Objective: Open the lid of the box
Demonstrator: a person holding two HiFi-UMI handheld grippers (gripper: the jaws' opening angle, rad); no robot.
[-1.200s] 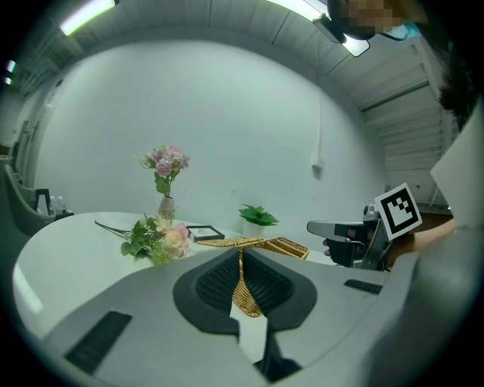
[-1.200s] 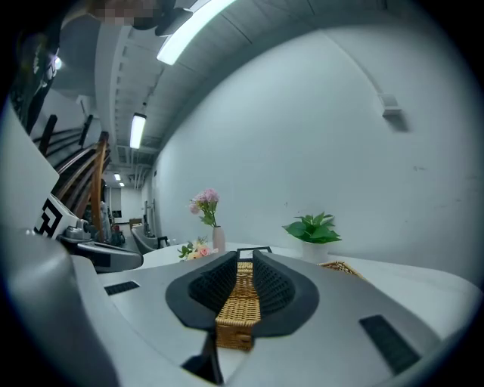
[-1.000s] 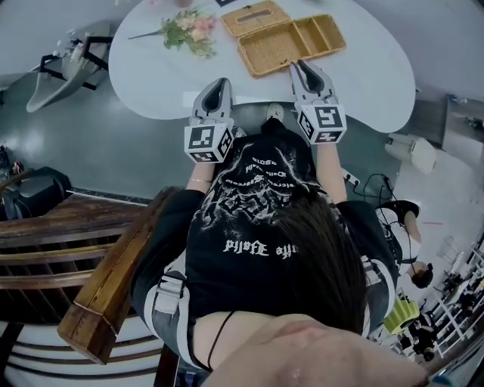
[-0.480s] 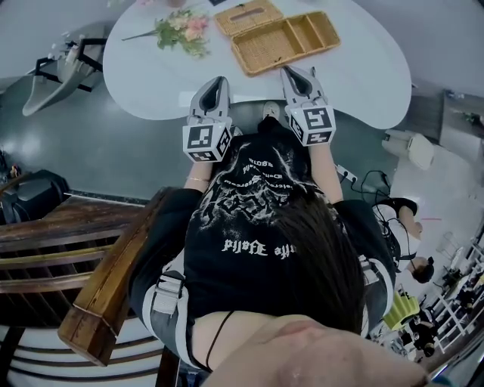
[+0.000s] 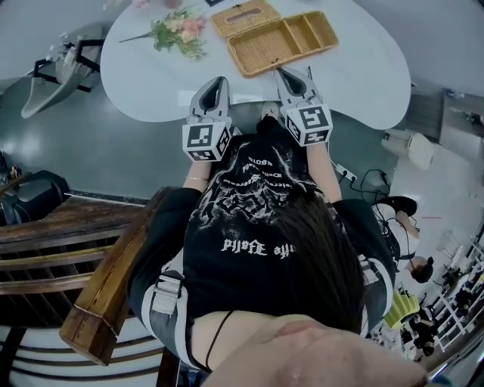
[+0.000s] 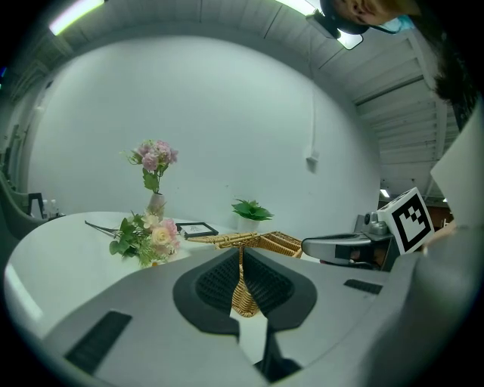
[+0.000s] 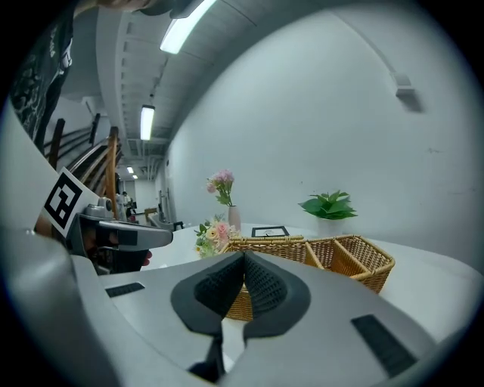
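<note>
Head view: the box (image 5: 266, 53) lies just ahead of the right tongs (image 5: 281, 72), long side across them, lid (image 5: 243, 17) flat beyond it. Right tongs just pinched closed on nothing; left tongs (image 5: 219, 80), closed too, sit farther away.

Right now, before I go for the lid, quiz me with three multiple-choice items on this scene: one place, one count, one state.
1. In the head view, where does the flower bunch lie?
A) left of the wicker box
B) inside it
C) on the floor

2. How many compartments does the wicker box have?
A) one
B) three
C) six

3. The right gripper is:
A) gripping the wicker box
B) wide open
C) shut and empty

Answers:
1 A, the bunch lies apart from the box, to its left.
2 B, there is one large compartment and two small ones.
3 C, its jaws have just been closing, and the pads now meet with nothing between them.
</note>
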